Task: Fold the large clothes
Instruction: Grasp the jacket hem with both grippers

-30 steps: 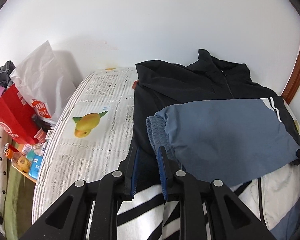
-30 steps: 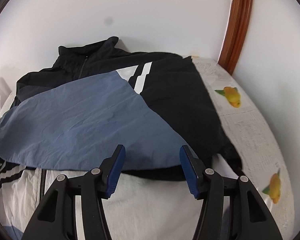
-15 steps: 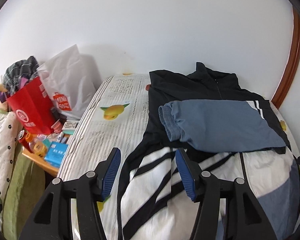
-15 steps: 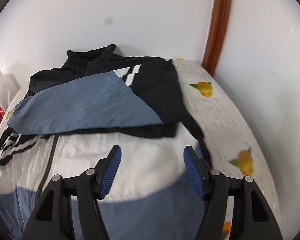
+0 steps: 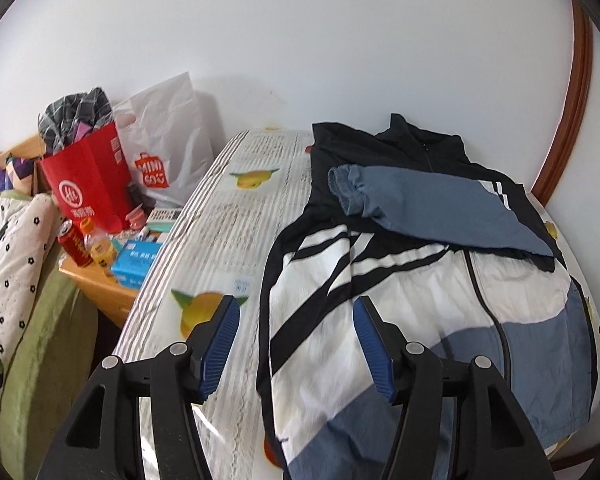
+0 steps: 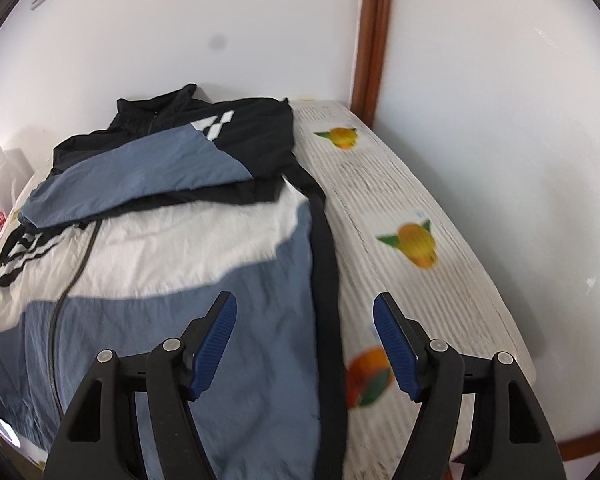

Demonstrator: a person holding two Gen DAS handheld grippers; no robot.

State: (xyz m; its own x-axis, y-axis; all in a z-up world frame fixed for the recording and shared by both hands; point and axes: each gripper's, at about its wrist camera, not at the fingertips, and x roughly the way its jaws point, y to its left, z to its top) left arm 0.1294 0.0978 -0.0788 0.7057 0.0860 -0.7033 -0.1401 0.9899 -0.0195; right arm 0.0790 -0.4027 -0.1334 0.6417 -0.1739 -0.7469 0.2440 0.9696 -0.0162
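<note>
Left wrist view took in the clutter beside the bed: a red paper bag [image 5: 86,184] stuffed with plaid cloth and a white plastic bag [image 5: 168,140] stood against the wall beyond the bed's left edge, with a red can [image 5: 74,242], a small bottle [image 5: 98,246] and a blue box [image 5: 134,262] crowded on a wooden bedside table [image 5: 100,286] below them — none of it lay on the bed. The jacket [image 5: 420,280], black, white and blue, was spread across the bed's fruit-printed cover [image 5: 220,216], collar toward the far edge by the wall, one blue sleeve [image 5: 440,208] folded across its chest. In the right wrist view the jacket [image 6: 188,280] reached nearly to the near edge, with a bare strip of cover [image 6: 420,240] along the right edge beside the wall. The left gripper [image 5: 296,344] hung above the jacket's left hem, jaws apart and empty, touching nothing. The right gripper [image 6: 304,344] hovered over the jacket's black right edge — its jaws were widening, with no cloth pinched between the blue pads.
</note>
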